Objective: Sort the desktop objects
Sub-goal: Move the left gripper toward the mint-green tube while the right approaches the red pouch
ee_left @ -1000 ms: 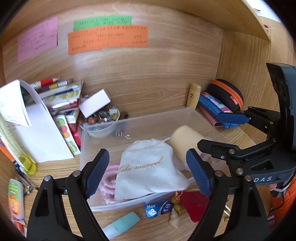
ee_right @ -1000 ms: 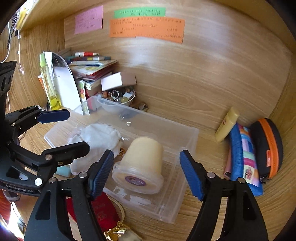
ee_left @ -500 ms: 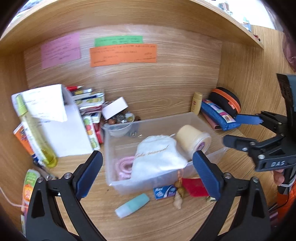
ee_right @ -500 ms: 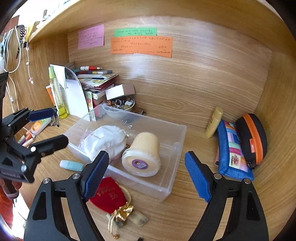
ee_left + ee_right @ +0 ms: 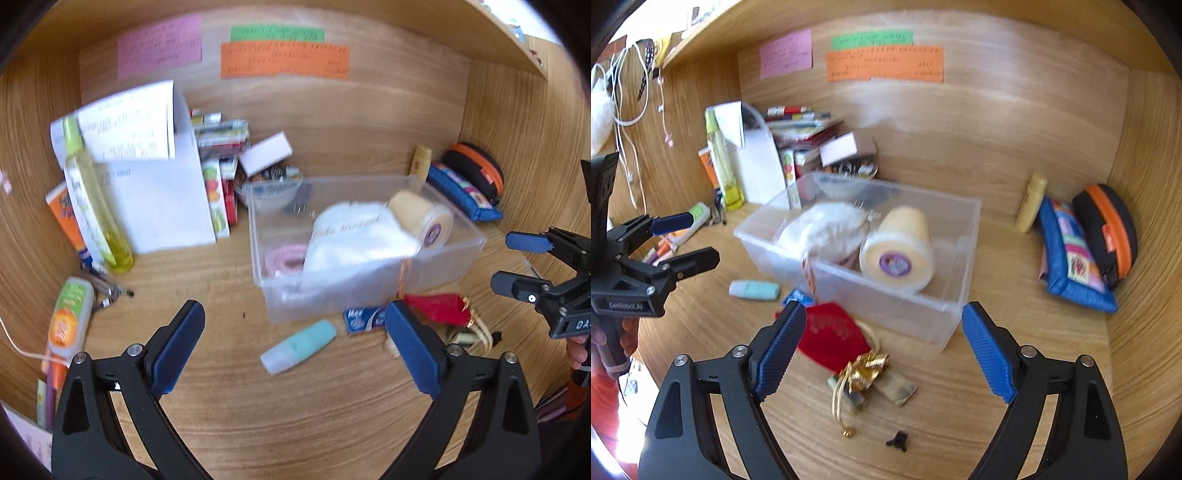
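A clear plastic bin [image 5: 448, 264] [image 5: 955, 229] stands mid-desk. It holds a white cloth pouch [image 5: 354, 236] [image 5: 827, 230], a cream cylinder [image 5: 421, 218] [image 5: 897, 254] and a pink coil [image 5: 286, 258]. In front of it lie a mint tube [image 5: 299, 345] [image 5: 753, 290], a small blue box [image 5: 364, 319], a red pouch [image 5: 437, 308] [image 5: 833, 334] and gold trinkets [image 5: 866, 371]. My left gripper [image 5: 295, 347] [image 5: 685, 238] is open and empty above the mint tube. My right gripper [image 5: 882, 354] [image 5: 517, 262] is open and empty above the red pouch and trinkets.
Books, a white paper bag [image 5: 159, 199], a yellow bottle [image 5: 96, 206] and a bowl of small items [image 5: 269, 181] crowd the back left. Tubes and pens [image 5: 68, 317] lie at far left. A blue pencil case [image 5: 1071, 258], an orange-zip pouch [image 5: 1108, 229] and a yellow tube [image 5: 1030, 203] sit at right.
Both grippers have pulled back and up from the bin, so more of the desk front shows. Both stay open and empty. The objects have not moved.
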Available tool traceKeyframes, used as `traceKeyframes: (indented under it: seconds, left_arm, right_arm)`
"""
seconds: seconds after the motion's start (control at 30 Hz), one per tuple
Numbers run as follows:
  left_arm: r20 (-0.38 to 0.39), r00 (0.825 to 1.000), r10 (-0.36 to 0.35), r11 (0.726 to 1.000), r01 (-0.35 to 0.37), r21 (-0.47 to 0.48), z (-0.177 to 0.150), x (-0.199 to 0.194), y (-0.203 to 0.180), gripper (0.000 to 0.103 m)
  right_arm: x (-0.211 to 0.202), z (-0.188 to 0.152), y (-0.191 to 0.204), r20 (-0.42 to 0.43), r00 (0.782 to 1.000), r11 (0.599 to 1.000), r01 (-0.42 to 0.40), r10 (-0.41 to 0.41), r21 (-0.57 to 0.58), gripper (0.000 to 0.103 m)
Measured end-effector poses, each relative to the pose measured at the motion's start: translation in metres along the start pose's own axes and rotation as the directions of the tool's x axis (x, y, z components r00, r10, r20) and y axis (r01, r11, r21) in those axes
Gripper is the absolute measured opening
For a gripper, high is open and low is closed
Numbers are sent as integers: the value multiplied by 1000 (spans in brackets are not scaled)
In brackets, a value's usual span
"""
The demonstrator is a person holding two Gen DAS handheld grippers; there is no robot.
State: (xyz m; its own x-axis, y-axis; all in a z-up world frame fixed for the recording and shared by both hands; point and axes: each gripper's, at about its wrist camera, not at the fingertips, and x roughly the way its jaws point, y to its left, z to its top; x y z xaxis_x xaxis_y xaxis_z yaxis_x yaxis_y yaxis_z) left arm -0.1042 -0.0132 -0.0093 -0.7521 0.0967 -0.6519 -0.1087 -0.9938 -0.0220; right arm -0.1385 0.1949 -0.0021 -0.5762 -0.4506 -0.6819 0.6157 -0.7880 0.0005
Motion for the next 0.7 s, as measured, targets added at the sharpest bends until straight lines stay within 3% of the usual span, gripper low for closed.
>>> traceKeyframes:
  seconds: [0.43, 0.7]
  left_arm:
    - [-199, 980, 7, 999, -15, -38, -29, 59, 6, 99]
    - [-241, 970, 32, 988, -67, -139, -24, 80, 7, 99]
  right_arm:
    - [31, -33, 12, -125, 991, 997, -50, 42, -59, 84]
    - [56, -33, 11, -162, 984, 994, -90, 78, -68, 84]
